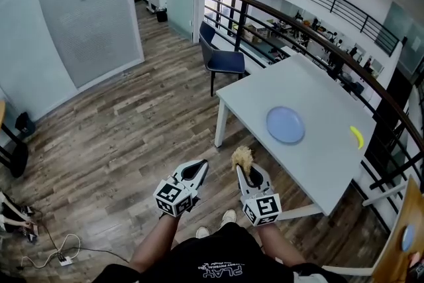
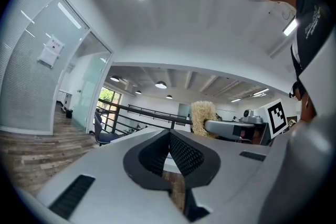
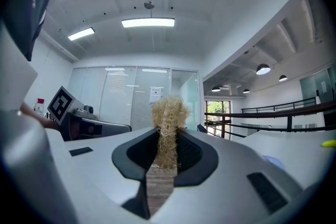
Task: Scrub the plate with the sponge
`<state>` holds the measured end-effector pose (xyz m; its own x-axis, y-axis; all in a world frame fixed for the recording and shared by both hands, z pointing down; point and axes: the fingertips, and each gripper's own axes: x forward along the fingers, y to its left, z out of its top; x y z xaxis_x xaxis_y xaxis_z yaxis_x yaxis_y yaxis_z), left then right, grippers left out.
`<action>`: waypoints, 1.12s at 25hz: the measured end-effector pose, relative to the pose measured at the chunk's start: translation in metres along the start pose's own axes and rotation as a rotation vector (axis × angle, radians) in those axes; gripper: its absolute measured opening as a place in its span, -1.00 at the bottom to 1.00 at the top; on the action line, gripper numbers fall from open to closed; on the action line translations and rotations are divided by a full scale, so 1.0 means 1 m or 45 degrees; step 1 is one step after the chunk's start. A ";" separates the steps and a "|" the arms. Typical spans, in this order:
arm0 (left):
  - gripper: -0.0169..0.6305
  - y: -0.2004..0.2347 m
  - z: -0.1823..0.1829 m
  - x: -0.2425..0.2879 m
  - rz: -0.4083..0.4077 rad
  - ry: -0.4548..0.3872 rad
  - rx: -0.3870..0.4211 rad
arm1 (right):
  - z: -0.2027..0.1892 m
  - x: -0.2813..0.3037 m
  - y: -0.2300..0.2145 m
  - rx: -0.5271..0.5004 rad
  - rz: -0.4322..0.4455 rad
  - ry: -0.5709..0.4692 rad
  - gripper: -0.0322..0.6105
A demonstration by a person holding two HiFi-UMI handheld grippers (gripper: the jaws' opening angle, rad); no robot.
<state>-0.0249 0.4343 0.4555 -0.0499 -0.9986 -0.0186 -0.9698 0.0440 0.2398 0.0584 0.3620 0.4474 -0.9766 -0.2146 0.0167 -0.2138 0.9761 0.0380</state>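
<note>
A round blue plate lies on the white table, ahead and to the right of both grippers. My right gripper is shut on a straw-coloured fibrous sponge, held in the air short of the table's near edge. In the right gripper view the sponge sticks up from between the jaws, and the plate shows faintly at the right. My left gripper hangs beside it, shut with nothing in it. In the left gripper view the sponge is seen side-on.
A yellow curved object lies near the table's right edge. A blue chair stands behind the table beside a dark railing. Cables lie on the wooden floor at the left. A wooden chair back is at the lower right.
</note>
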 end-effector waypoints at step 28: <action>-0.91 0.033 0.000 0.152 -0.043 0.023 0.099 | -0.004 0.060 -0.139 0.014 -0.083 0.011 -0.68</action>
<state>-0.0648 0.2842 0.4603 -0.0135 -0.9999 -0.0074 -0.9865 0.0121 0.1633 0.0295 0.2134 0.4466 -0.9603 -0.2781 0.0228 -0.2774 0.9603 0.0282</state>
